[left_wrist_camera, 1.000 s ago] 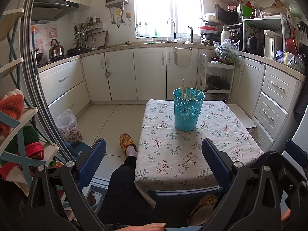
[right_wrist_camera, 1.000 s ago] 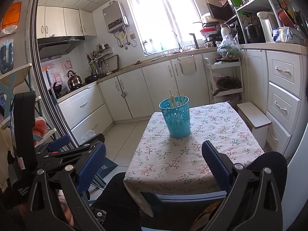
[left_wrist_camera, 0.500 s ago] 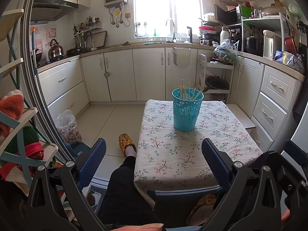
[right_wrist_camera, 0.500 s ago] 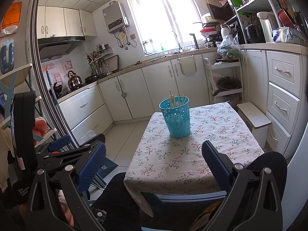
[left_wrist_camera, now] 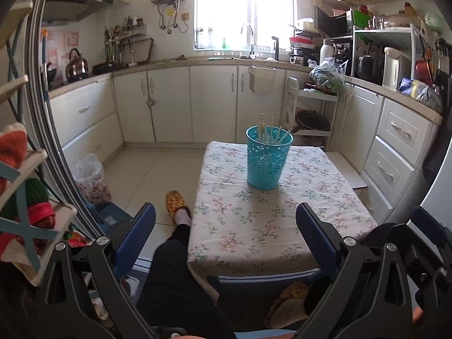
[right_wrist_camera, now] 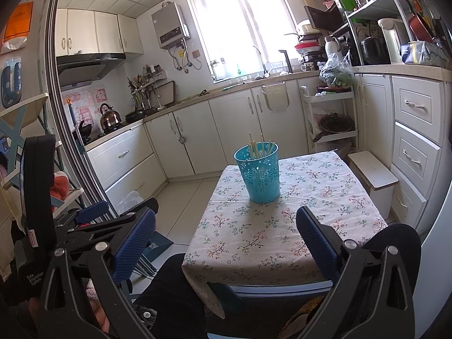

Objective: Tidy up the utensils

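A turquoise plastic holder [left_wrist_camera: 269, 161] stands upright on a small table covered with a floral cloth [left_wrist_camera: 271, 220], toward the far half of the tabletop, at about 12 o'clock from both grippers and well apart from them. Its wall tapers toward the base and is pierced with an openwork flower pattern, with a large rosette on the side facing the cameras. Several pale, thin chopsticks [left_wrist_camera: 271, 131] rise out of its rim, leaning at different angles; some tips point toward 1 o'clock, others stand nearly straight.

The left gripper [left_wrist_camera: 226, 237] has its blue ribbed fingers [left_wrist_camera: 313, 234] spread wide, with nothing between them; it is held low over the near edge of the table. In the right wrist view the right gripper [right_wrist_camera: 226, 240] is likewise spread wide and carries nothing, and the left gripper's body shows at 9 o'clock beside it.

The seated person's dark-trousered leg [left_wrist_camera: 175, 268] reaches past the table's left side at about 7 o'clock, ending in a yellow slipper [left_wrist_camera: 175, 203] on the tiled floor. White kitchen cabinets [left_wrist_camera: 197, 101] run along the far wall beneath a bright window [left_wrist_camera: 245, 8].
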### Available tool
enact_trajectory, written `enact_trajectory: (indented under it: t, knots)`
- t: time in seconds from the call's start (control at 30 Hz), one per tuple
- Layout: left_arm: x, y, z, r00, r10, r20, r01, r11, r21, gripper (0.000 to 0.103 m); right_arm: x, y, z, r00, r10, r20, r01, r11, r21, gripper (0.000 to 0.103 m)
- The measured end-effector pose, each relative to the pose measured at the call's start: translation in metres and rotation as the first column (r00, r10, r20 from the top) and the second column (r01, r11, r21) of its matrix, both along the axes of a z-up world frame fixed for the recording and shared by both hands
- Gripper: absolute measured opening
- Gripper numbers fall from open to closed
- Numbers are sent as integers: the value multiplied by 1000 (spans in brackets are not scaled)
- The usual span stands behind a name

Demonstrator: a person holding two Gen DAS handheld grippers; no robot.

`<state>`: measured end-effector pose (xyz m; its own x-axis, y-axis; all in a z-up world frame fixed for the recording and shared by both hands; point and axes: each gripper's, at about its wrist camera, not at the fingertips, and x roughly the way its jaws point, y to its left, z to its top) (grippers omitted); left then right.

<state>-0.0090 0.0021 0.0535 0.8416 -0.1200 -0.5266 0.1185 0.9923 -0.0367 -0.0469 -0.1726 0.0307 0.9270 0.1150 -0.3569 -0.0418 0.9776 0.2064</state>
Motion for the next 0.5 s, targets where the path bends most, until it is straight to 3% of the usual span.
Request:
enact_trajectory:
  t: [0.07, 0.23, 0.5]
  knots:
    - [3, 4, -2, 1000, -1, -16, 0, 1000, -25, 95, 0, 0, 1, 1000, 0, 1, 0, 1000, 1, 95]
    - [-3, -1, -1, 999, 14, 32, -15, 1000, 23, 95, 0, -3, 3, 1000, 4, 7, -4, 1000, 3, 95]
    - [-1, -4, -6, 1000, -14, -10, 14, 1000, 26, 95, -2, -8, 3, 1000, 1, 23, -1, 1000, 5, 95]
